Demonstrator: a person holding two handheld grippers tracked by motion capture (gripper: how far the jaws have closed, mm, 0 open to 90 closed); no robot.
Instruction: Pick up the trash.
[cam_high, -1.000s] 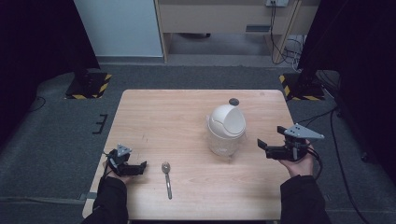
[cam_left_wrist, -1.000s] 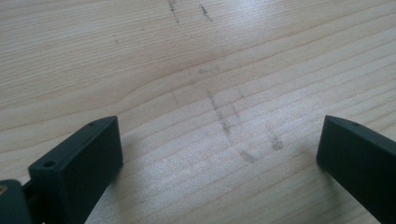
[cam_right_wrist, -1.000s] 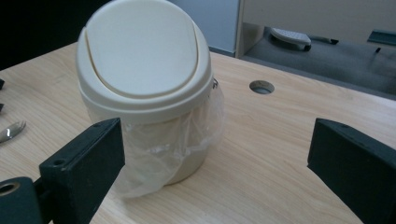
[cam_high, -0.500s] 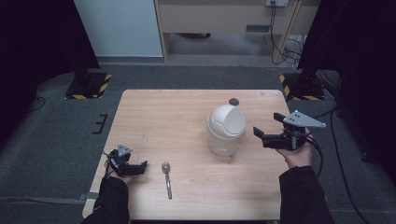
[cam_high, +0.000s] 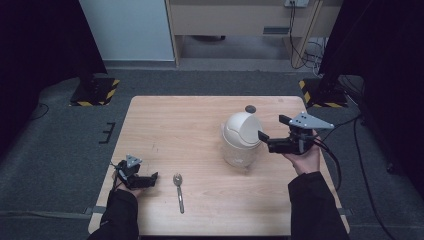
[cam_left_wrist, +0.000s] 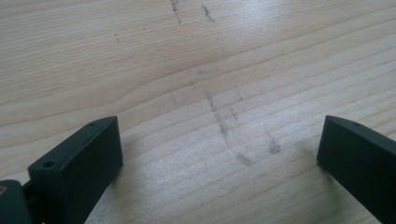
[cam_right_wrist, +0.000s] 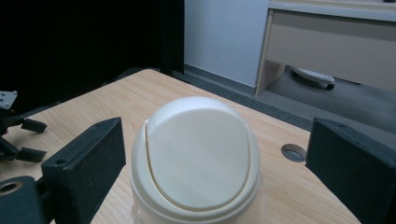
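A: Bin (cam_high: 241, 139), domed swing lid, stands right of table centre; right gripper (cam_high: 270, 134) is beside it, jaws spread, approaching.

B: Left gripper (cam_high: 148, 179) idle near-left by spoon (cam_high: 178, 189), jaws apart. Next: probably close on the lid.

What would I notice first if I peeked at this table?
Probably the small cream bin with a domed swing lid, standing right of the table's middle. The right gripper is held beside it, jaws wide open and aimed at the lid. Near the front edge a spoon lies flat, with the left gripper resting open just left of it.
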